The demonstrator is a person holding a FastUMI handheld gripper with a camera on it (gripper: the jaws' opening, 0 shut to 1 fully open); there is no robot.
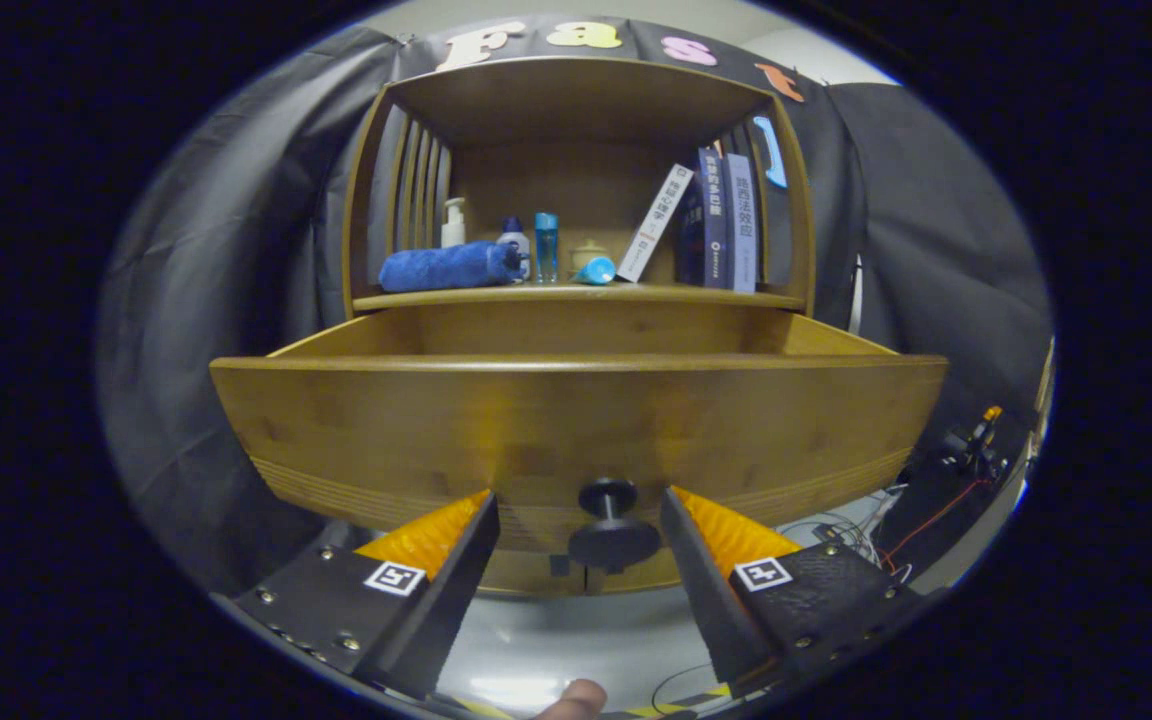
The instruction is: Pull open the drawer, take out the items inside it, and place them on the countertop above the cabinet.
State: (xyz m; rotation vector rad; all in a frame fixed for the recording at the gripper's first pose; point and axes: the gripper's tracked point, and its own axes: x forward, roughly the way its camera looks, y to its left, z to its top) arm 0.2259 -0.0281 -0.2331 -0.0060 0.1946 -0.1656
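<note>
The wooden drawer of the cabinet stands pulled out towards me, its front panel just ahead of my fingers. Its dark round knob sits between my two fingers, with a gap on each side. My gripper is open and touches nothing that I can see. The drawer's inside is hidden behind the front panel. Above the drawer, the countertop carries a rolled blue towel, small bottles, a light blue object and several books.
A wooden hutch with side slats encloses the countertop. Cables and a small device lie to the right of the drawer. A fingertip shows below the fingers. Pale floor lies under the drawer.
</note>
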